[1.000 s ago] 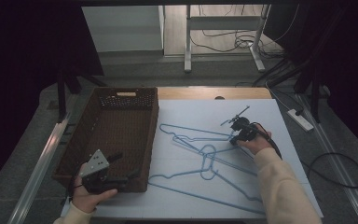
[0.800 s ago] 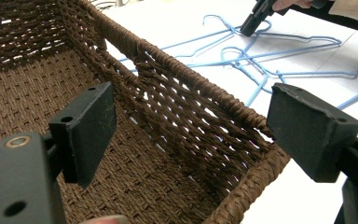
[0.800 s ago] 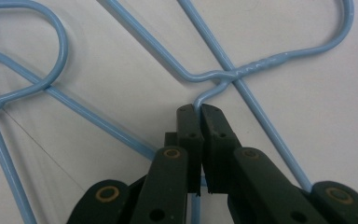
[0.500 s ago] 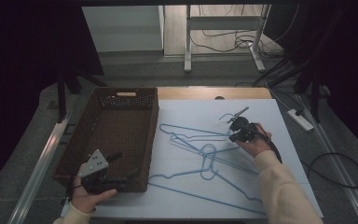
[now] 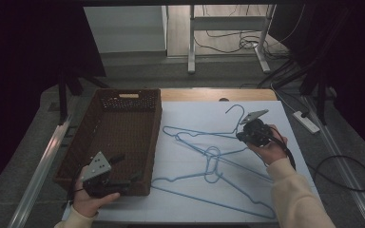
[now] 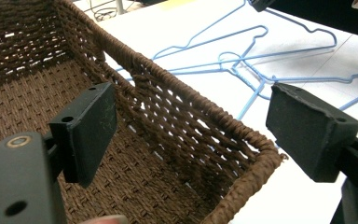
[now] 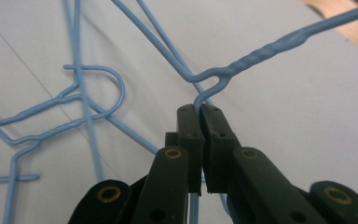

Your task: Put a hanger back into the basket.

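Two hand-held grippers work over a counter [image 5: 285, 190] covered with a white sheet, each held in one of a person's hands. Nearest the viewer, at the lower left of the high view, the left hand-held gripper [image 5: 122, 169] sits at the near right corner of a brown woven basket [image 5: 76, 156]. Its jaws are spread wide and hold nothing. In the left gripper view, one black pad [image 6: 91, 128] hangs inside the basket and the other pad [image 6: 310, 130] hangs outside it, with the basket's rim corner between them but touching neither. The basket looks empty in the part that shows.

To the right of the basket, several light blue wire hangers lie tangled across the white sheet. The nearest hanger [image 5: 209, 192] lies flat toward the counter's near edge.

Farther back on the right, the right hand-held gripper [image 5: 240, 137] is held by a hand in a cream sleeve [image 5: 294, 199]. Its jaws are pressed together on the wire of a blue hanger [image 5: 195, 133], just below the twisted neck. In the right gripper view the twisted neck [image 7: 270, 49] rises away from the closed jaws, and the hook [image 5: 236, 113] stands up off the sheet.

Beyond the counter are a grey floor, metal table legs [image 5: 190, 42] and loose cables [image 5: 218, 40].
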The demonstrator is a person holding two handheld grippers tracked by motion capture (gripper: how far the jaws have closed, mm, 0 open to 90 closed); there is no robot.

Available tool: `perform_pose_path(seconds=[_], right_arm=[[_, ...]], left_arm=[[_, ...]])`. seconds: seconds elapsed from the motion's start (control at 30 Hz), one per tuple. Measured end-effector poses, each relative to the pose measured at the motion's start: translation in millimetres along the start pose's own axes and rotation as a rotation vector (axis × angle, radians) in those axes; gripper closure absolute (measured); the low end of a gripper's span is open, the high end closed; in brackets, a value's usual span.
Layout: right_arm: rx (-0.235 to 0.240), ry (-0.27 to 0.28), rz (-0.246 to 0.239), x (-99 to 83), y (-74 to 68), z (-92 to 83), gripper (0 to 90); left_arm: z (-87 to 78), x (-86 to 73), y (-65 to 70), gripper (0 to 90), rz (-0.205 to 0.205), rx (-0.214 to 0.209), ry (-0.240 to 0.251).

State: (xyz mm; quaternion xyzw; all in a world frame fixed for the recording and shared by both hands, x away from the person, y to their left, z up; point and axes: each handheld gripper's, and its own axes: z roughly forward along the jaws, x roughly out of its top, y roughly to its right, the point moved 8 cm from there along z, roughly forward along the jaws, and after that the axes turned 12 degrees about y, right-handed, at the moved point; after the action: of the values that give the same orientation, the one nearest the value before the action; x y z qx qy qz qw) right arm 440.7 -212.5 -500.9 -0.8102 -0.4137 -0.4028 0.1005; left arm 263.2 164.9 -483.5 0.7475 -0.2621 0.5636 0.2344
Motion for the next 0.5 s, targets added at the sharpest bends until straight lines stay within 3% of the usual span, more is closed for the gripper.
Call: perform_pose_path(seconds=[0.3, 0.5], right_arm=[[0.016, 0.096, -0.015, 9.9, -5.6, -26.5, 87.7], [0.022, 0.109, -0.025, 12.0, -8.1, -31.7, 87.8]], left_arm=[[3.6, 5.0, 3.5, 17.3, 0.009, -0.001, -0.003], [7.0, 9.5, 6.8, 17.3, 0.022, -0.006, -0.007]])
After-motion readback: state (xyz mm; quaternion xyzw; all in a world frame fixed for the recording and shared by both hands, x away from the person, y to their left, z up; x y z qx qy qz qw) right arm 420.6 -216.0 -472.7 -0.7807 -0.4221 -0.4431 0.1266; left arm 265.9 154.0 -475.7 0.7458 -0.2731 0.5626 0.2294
